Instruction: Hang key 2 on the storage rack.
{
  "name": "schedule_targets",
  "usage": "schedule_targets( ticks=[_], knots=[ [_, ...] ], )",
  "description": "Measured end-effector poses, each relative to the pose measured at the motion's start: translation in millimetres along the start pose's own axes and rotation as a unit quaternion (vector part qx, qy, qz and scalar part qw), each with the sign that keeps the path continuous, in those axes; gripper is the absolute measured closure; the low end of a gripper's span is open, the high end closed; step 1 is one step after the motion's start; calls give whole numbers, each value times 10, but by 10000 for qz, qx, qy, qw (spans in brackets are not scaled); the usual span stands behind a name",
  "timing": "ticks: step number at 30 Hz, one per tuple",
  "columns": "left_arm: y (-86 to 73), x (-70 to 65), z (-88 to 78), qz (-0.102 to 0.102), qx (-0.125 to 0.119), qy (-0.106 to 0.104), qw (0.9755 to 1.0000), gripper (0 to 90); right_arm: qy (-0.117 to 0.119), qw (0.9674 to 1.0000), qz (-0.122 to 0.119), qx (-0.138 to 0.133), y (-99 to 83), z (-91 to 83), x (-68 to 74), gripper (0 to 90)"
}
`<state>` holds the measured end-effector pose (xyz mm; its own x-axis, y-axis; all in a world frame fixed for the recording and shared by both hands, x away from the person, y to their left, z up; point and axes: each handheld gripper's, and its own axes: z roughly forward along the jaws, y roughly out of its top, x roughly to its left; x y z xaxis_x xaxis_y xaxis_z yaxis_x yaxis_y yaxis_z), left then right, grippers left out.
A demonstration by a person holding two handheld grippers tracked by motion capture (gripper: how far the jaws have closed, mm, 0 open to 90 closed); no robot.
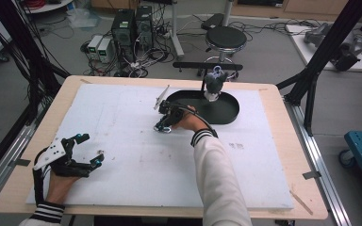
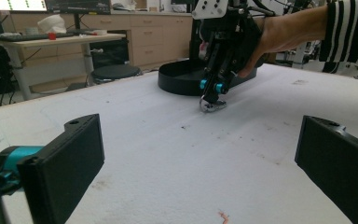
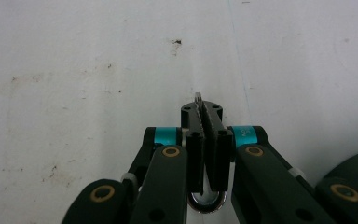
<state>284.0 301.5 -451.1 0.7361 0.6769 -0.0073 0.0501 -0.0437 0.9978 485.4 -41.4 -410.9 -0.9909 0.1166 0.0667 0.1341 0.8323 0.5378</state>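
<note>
My right gripper [image 1: 164,126] points down at the white board [image 1: 122,179], just left of the black oval tray [image 1: 228,113]. Its jaws are shut on a small silvery metal ring [image 3: 206,201]; in the right gripper view the pads [image 3: 195,154] press together with the ring's loop showing below them. In the left gripper view the right gripper [image 2: 213,88] holds the metal ring [image 2: 212,105] against the board. My left gripper [image 1: 90,149] rests at the board's near left corner. Its jaws [image 2: 200,144] stand wide open with nothing between them.
A small grey and white figure [image 1: 213,84] stands at the tray's far rim. The board lies on a wooden table [image 1: 283,141]. Beyond the table's far edge are a black stool [image 1: 225,37], computer cases [image 1: 132,26] and cables.
</note>
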Motion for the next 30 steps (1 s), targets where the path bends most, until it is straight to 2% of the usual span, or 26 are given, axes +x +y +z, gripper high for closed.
schedule_targets(
  ticks=[7, 8, 9, 10, 11, 12, 16, 23, 26, 30],
  knots=[
    [0, 1, 0, -7, -3, 2, 10000, 17, -13, 9999, 24, -118, 1, -79, 5, 886],
    [0, 1, 0, -5, -2, 2, 10000, 17, -31, 9999, -41, -161, 2, -88, -2, 886],
    [0, 1, 0, -5, -3, 1, 10000, 17, -66, 9999, 14, -151, 3, -111, 8, 887],
    [0, 0, 0, -5, -1, 3, 10000, 17, -59, 9997, -50, -227, 3, -128, 0, 886],
    [0, 0, 0, -2, 0, 2, 10000, 17, -73, 9998, 41, -201, 2, -160, 18, 887],
    [0, 0, 0, -1, 0, 2, 10000, 17, -119, 9996, -38, -265, 2, -185, 9, 886],
    [0, -3, 1, 4, -2, -1, 10000, 17, -222, 9993, -13, -314, -9, -302, 37, 886],
    [-1, -5, -1, 5, -9, 4, 10000, 17, -429, 9976, 69, -544, -42, -579, 94, 886],
    [-1, -4, -2, 14, -5, 7, 10000, 17, -562, 9955, 93, -754, -65, -743, 117, 887],
    [-1, -3, -3, 11, 3, 6, 10000, 17, -724, 9933, 145, -893, -116, -919, 142, 886]
  ],
)
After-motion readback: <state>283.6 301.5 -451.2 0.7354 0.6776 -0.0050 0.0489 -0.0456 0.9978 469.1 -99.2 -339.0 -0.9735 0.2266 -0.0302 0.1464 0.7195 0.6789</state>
